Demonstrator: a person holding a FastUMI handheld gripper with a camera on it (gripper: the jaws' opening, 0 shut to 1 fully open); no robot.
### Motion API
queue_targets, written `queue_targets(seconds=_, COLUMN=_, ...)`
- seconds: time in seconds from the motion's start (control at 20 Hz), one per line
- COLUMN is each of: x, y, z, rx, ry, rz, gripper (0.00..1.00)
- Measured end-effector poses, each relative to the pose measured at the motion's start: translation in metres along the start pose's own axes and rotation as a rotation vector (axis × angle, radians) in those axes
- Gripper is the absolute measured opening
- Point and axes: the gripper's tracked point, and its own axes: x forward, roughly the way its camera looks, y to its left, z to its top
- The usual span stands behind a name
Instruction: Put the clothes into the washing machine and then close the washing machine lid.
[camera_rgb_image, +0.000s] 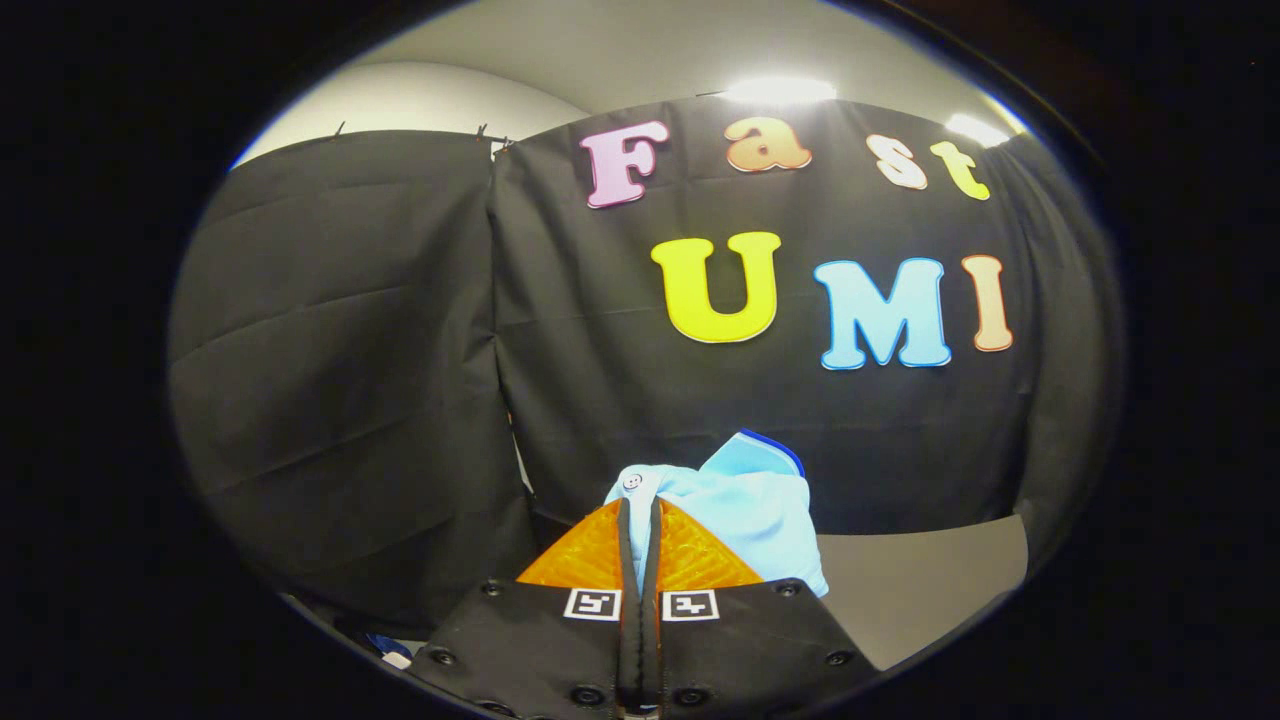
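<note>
Your claw (640, 520) sits at the bottom centre of the frame with its two orange fingers (590, 555) drawn together, only a thin slit between them; both press on one light blue garment (745, 510), a fold of which runs down into that slit; so you are gripping the clothes. The garment bunches up just above and to the right of the fingertips, held up in the air against the black cloth wall (400, 350); one small white button (632, 481) shows on its left edge, and one dark blue trim (775, 448) on its top edge. Two square markers (592, 604) sit on the black body below the fingers. Lower right of the frame, beyond the garment, lies one grey flat surface (925, 580); two ceiling lights (780, 90) glare at the top.
</note>
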Motion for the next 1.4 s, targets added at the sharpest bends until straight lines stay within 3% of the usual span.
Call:
queue_targets(seconds=0.5, x=0.034, y=0.081, z=-0.028, rx=0.034, ry=0.039, rz=0.116, gripper=0.01)
queue_targets(seconds=1.4, x=0.092, y=0.098, z=-0.143, rx=0.047, ry=0.133, rz=0.066, gripper=0.01)
